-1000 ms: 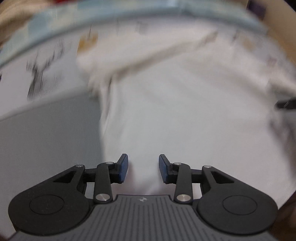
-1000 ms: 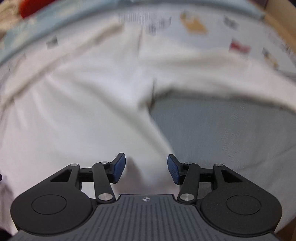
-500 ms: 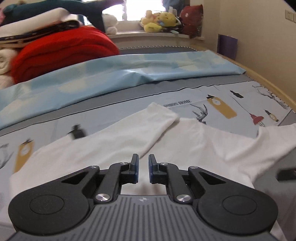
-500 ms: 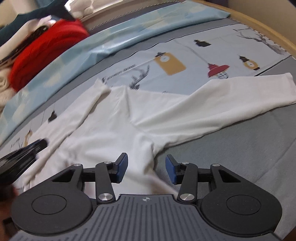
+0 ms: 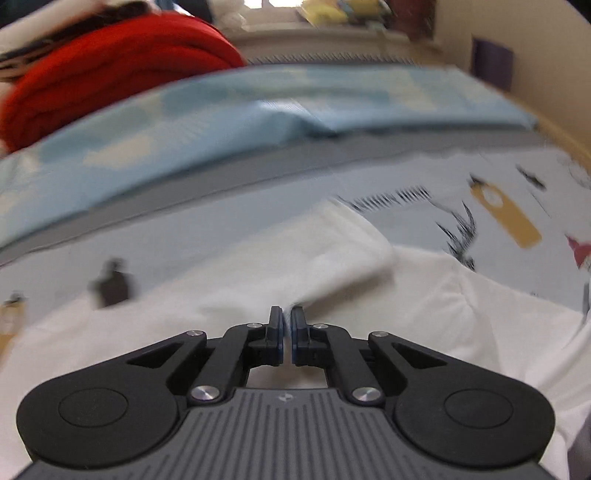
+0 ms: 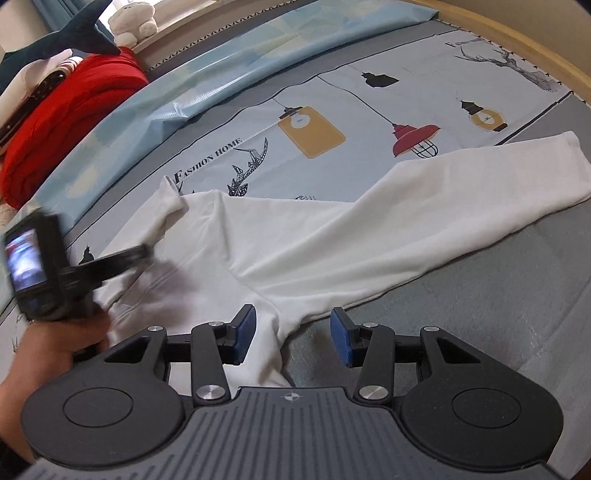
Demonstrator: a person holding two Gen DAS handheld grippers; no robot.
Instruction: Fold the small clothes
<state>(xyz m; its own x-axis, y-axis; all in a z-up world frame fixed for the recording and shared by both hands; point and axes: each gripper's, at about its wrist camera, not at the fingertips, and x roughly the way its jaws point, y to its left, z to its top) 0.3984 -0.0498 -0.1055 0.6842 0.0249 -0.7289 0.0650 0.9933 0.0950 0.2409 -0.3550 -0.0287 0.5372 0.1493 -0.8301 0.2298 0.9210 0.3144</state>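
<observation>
A white long-sleeved top lies spread on the bed, one sleeve stretched to the right. It also shows in the left wrist view, blurred. My left gripper is shut on a pinch of the white top near its left sleeve. The left gripper also shows in the right wrist view, blurred, held by a hand over the top's left side. My right gripper is open and empty, its fingers astride the top's edge under the right armpit.
The bed has a grey and pale blue printed sheet. A light blue cover lies across the back. A red folded blanket and plush toys sit at the far left. A wooden bed edge runs along the right.
My left gripper has closed fully on the white top and moved forward over it. My right gripper stays open at the same place.
</observation>
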